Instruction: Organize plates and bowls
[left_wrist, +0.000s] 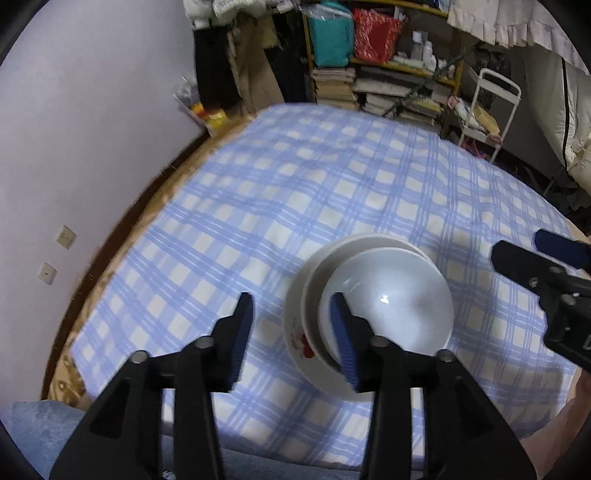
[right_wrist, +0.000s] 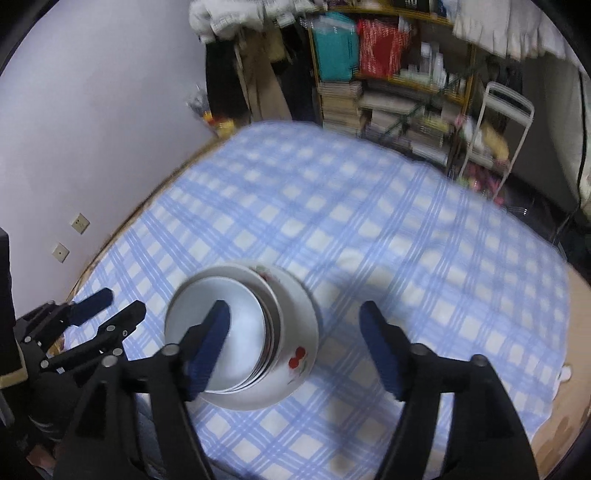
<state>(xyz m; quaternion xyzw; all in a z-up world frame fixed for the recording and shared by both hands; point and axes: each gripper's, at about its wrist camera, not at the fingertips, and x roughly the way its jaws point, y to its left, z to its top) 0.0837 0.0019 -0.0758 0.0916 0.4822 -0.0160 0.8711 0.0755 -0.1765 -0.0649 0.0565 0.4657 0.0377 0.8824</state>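
A stack of white dishes sits on the blue checked cloth (left_wrist: 258, 206). A plain white bowl (left_wrist: 391, 306) is on top, nested in other dishes, with a cherry-patterned bowl (left_wrist: 299, 343) at the bottom. The stack also shows in the right wrist view (right_wrist: 236, 317), cherry pattern (right_wrist: 297, 360) facing me. My left gripper (left_wrist: 291, 336) is open and empty, its right finger over the stack's left rim. My right gripper (right_wrist: 295, 350) is open and empty, above the stack's right side. Each gripper shows in the other's view: the right one (left_wrist: 532, 258), the left one (right_wrist: 103, 306).
The cloth covers a bed against a pale wall (left_wrist: 74, 147). Beyond the far edge stand shelves of books and bags (left_wrist: 380, 66) and a white cart (left_wrist: 487, 110). A blue cushion (left_wrist: 33, 432) lies at the near left.
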